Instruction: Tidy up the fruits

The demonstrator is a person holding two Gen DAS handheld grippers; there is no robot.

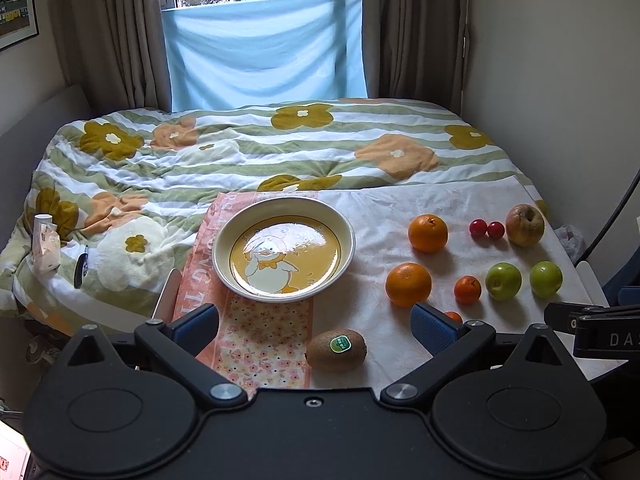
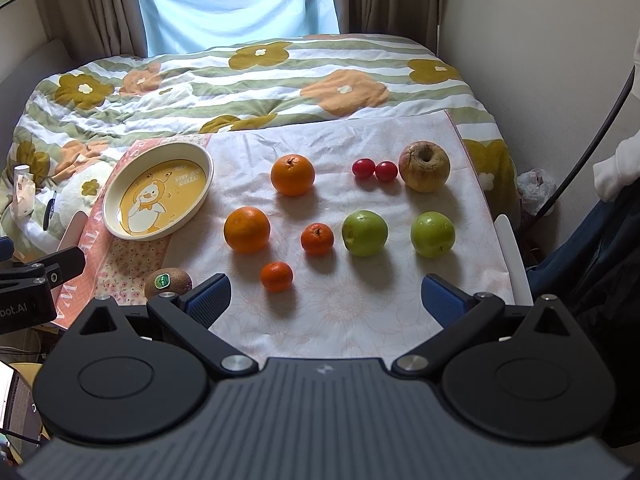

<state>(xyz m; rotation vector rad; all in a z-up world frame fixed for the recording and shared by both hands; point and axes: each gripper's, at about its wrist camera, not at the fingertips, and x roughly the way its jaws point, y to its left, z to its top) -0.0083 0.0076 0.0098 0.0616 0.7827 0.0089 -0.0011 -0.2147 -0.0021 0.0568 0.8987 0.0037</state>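
Note:
A cream plate with a duck picture (image 1: 224, 236) (image 2: 116, 196) lies empty on a cloth-covered table. A kiwi (image 1: 337, 350) (image 2: 168, 282) lies near the front. Two oranges (image 1: 427, 233) (image 1: 408, 284) (image 2: 292, 174) (image 2: 247, 229), two mandarins (image 2: 317, 239) (image 2: 276, 276), two green apples (image 2: 364, 233) (image 2: 433, 234), two cherry tomatoes (image 2: 363, 168) (image 2: 386, 171) and a wrinkled apple (image 2: 424, 166) lie to the plate's right. My left gripper (image 1: 316, 326) is open, above the kiwi. My right gripper (image 2: 326, 300) is open, near the front mandarin.
The table cloth (image 2: 360, 320) has a pink patterned strip (image 1: 264, 344) at the left. A bed with a flowered quilt (image 1: 240, 148) lies behind. A small carton (image 1: 45, 246) and a pen (image 1: 81, 268) lie on the quilt at left. Walls stand to the right.

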